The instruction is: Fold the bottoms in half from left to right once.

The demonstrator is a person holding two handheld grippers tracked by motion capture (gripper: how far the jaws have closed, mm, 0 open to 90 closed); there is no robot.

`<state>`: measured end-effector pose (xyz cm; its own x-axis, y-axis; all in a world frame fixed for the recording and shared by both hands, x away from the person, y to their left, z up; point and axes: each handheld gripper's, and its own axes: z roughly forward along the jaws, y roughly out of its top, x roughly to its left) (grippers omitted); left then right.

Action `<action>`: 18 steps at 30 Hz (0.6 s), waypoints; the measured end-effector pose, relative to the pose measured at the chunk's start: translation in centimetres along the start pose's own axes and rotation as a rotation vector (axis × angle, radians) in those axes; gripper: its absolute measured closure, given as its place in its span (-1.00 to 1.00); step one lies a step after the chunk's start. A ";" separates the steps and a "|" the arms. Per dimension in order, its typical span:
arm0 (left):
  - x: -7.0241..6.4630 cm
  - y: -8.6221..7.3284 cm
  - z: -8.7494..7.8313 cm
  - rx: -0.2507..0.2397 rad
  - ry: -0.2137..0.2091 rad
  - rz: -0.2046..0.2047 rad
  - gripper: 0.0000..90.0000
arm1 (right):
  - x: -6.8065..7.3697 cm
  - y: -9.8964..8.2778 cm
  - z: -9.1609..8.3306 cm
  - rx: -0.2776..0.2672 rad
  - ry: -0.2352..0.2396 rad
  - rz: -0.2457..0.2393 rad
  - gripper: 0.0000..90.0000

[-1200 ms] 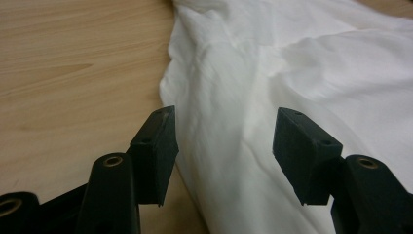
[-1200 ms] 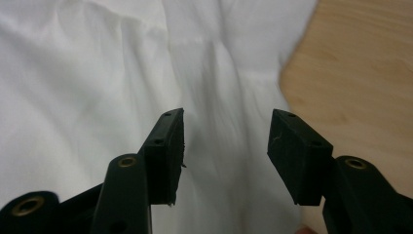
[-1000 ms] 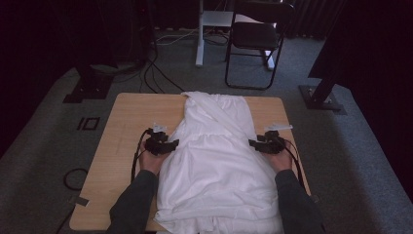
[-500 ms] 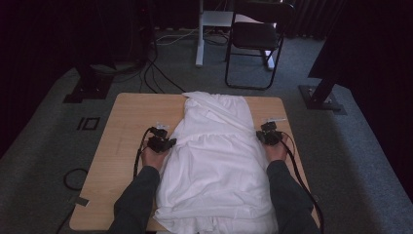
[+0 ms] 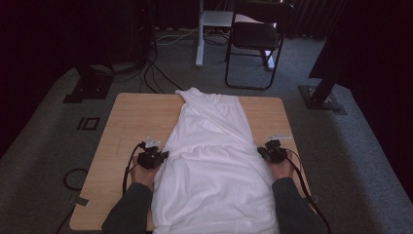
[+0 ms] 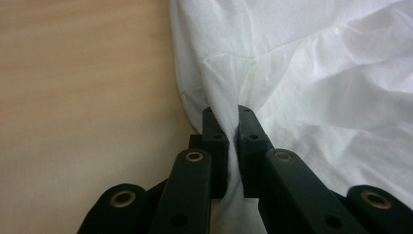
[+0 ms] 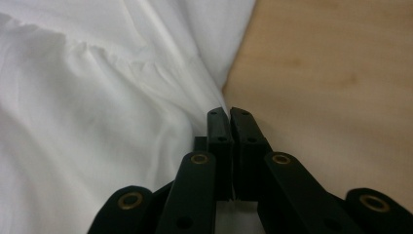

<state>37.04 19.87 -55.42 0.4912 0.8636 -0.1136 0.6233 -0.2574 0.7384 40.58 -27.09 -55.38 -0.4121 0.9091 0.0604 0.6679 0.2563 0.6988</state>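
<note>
On the wooden table (image 5: pixel 126 126), one white cloth (image 5: pixel 214 161) lies spread lengthwise down the middle, from the far edge to the near edge. Two forearms in dark sleeves come in from the near side, one along each long edge of the cloth. The left gripper (image 6: pixel 233 126) points in at the cloth's left edge, its jaws having just closed and now pinching a fold of the fabric. The right gripper (image 7: pixel 229 122) sits at the cloth's right edge, jaws likewise just closed, pressed together on a thin fold of the cloth's edge.
</note>
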 end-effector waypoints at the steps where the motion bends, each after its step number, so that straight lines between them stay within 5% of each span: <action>1: -0.3 -0.6 -0.5 -0.003 -0.009 0.005 0.91 | 0.3 -0.7 -0.6 -0.001 0.007 0.000 0.94; 5: -1.6 -2.6 -2.6 0.017 -0.025 0.036 0.90 | 1.6 -3.3 -2.8 -0.001 0.015 -0.011 0.95; 11: -3.4 -4.7 -5.1 0.055 0.015 0.117 0.86 | 4.0 -6.3 -5.4 0.008 0.034 -0.043 0.96; 13: -3.6 -4.8 -5.4 0.050 0.029 0.126 0.57 | 4.4 -6.7 -6.1 0.034 0.050 -0.047 0.96; 15: -3.3 -4.5 -5.6 0.011 0.046 0.107 0.43 | 4.5 -6.5 -6.3 0.055 0.057 -0.057 0.75; 18: -2.6 -3.0 -5.8 -0.048 0.035 0.063 0.21 | 4.5 -4.9 -6.4 -0.019 0.083 -0.077 0.33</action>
<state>30.37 20.93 -53.46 0.5064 0.8612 -0.0429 0.5614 -0.2915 0.7745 31.45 -26.41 -53.97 -0.5124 0.8563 0.0646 0.6207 0.3174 0.7169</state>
